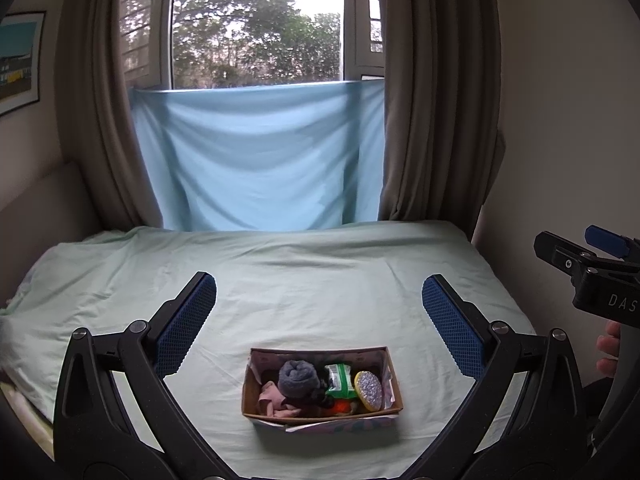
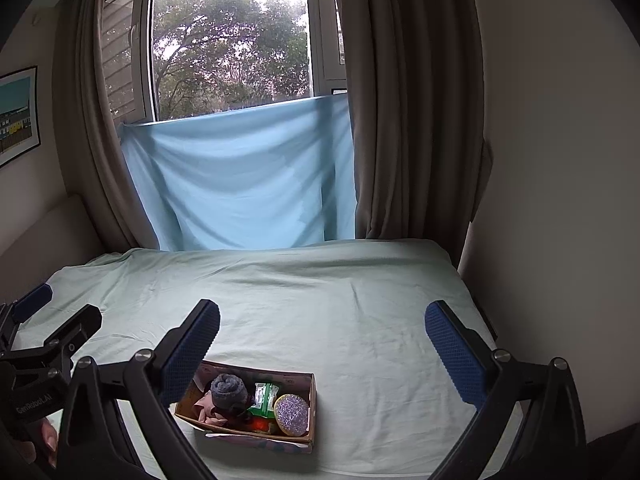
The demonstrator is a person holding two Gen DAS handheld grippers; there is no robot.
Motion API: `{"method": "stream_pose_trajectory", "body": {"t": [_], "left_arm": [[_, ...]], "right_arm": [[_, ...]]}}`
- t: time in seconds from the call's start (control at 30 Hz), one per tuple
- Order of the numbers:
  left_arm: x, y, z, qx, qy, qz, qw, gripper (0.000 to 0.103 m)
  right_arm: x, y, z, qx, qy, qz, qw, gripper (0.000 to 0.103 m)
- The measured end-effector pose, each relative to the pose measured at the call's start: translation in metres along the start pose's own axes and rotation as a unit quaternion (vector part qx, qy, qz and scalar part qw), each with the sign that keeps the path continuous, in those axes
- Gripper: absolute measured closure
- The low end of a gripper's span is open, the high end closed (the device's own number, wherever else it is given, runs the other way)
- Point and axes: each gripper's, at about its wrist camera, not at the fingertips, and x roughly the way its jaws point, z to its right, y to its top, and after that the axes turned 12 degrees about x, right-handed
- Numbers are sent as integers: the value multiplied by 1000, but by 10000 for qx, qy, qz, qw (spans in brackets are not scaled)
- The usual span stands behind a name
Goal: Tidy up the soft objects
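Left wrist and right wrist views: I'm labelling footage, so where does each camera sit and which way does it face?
Left wrist: on the left gripper, facing the window across the bed; box centred; right gripper and fingertips at right edge.
Right wrist: on the right gripper, same heading, further right; box low-left; left gripper at left.
Shared: bed, box, blue cloth, window.

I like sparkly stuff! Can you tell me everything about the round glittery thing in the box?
The round glittery sponge is a flat disc with a silvery-purple sparkly face and a yellow rim that looks foamy. It leans tilted at the right end of the open cardboard box on the bed, face up toward the cameras. The green packet sits right beside it on its left, apparently touching, and something orange lies below. Neither gripper touches it.
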Motion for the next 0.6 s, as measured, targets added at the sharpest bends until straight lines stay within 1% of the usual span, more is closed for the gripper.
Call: {"method": "stream_pose_trajectory", "body": {"t": [0.5, 0.6], "left_arm": [[0, -3, 1, 20, 26, -20, 10000, 0], [2, -3, 0, -33, -52, -66, 10000, 0]], "right_arm": [[-4, 0, -1, 35, -108, 0, 9999, 1], [-3, 1, -1, 1, -117, -5, 9999, 1]]}}
